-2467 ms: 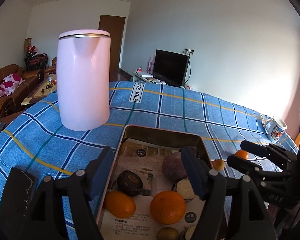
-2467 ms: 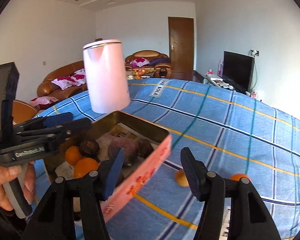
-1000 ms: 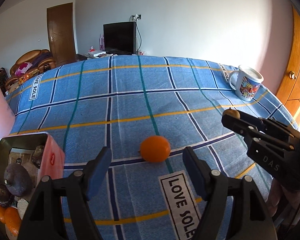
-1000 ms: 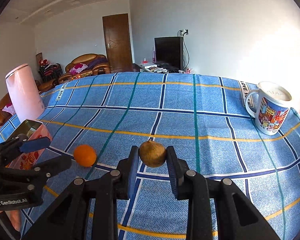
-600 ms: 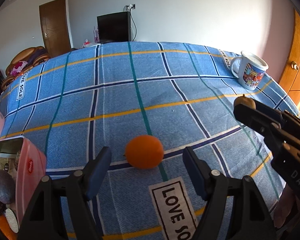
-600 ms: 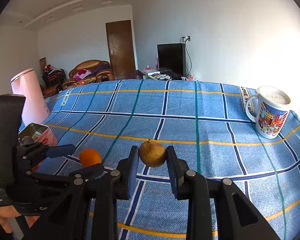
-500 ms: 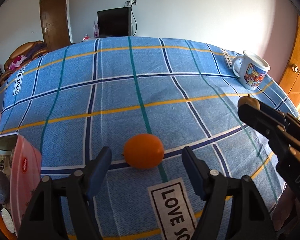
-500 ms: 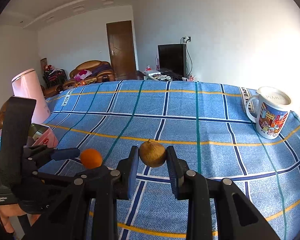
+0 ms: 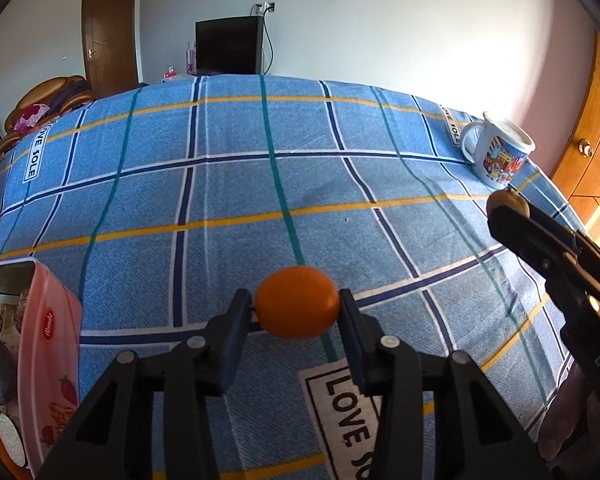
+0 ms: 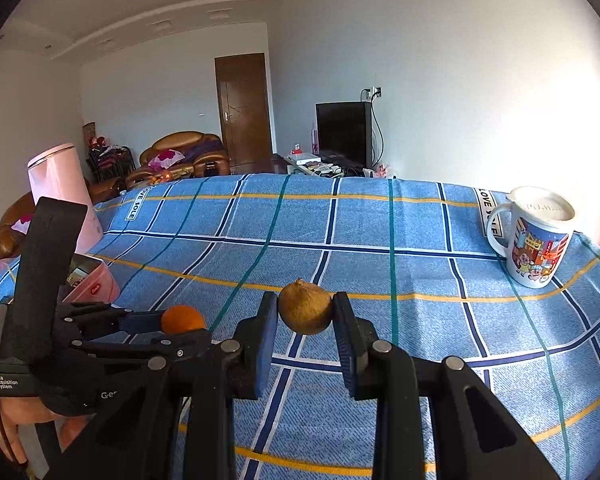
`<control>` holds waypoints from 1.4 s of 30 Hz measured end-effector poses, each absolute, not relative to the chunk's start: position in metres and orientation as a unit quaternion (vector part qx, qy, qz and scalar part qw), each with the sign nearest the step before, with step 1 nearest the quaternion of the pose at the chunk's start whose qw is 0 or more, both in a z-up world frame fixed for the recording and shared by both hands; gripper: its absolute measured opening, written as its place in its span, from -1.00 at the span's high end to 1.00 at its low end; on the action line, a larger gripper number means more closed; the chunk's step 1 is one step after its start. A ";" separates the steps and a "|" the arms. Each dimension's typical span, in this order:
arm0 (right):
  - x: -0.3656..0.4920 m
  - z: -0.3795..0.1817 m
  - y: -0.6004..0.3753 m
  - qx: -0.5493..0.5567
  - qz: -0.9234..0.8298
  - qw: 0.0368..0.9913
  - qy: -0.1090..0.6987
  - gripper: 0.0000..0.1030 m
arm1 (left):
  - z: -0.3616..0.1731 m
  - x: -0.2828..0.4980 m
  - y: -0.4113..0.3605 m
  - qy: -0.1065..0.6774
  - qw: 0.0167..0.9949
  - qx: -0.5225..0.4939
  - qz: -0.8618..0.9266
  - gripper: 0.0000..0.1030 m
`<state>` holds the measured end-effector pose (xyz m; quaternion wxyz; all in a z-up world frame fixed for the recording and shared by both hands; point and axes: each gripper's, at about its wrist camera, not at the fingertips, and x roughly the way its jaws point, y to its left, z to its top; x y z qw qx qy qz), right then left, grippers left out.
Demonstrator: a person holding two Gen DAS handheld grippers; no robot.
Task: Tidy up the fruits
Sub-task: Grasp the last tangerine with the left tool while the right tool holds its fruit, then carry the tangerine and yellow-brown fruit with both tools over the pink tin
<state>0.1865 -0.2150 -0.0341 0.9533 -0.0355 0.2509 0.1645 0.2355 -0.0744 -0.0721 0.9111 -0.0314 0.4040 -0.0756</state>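
Note:
An orange (image 9: pixel 297 307) lies on the blue checked tablecloth (image 9: pixel 236 184) between the fingers of my left gripper (image 9: pixel 295 305). Its jaws are closing and both pads touch the orange's sides. In the right wrist view the same orange (image 10: pixel 182 319) shows at the tips of the left gripper (image 10: pixel 156 326). My right gripper (image 10: pixel 305 312) is shut on a round brown fruit (image 10: pixel 305 306), held a little above the cloth. From the left wrist, that fruit (image 9: pixel 507 200) peeks over the right gripper's tip at the right edge.
A pink tin (image 9: pixel 54 352) with several fruits inside sits at the left edge of the table. A printed mug (image 10: pixel 538 236) stands at the far right corner. A pale pink kettle (image 10: pixel 62 196) stands beyond the tin. A hand holds the left gripper's handle.
The left gripper's jaws have come together onto the orange, which lay loose between wide fingers before. The right gripper keeps its hold on the brown fruit and has barely moved.

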 end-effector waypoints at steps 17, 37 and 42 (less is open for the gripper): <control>0.172 -0.028 -0.215 -0.043 0.161 0.964 0.209 0.42 | -0.051 0.209 -0.069 0.326 0.943 -0.029 -0.058 0.12; 0.149 -0.020 -0.210 -0.055 0.159 0.974 0.154 0.42 | -0.035 0.180 -0.066 0.258 0.965 -0.019 -0.040 0.12; 0.143 -0.019 -0.209 -0.057 0.165 0.974 0.144 0.42 | -0.033 0.168 -0.067 0.242 0.969 -0.012 -0.040 0.12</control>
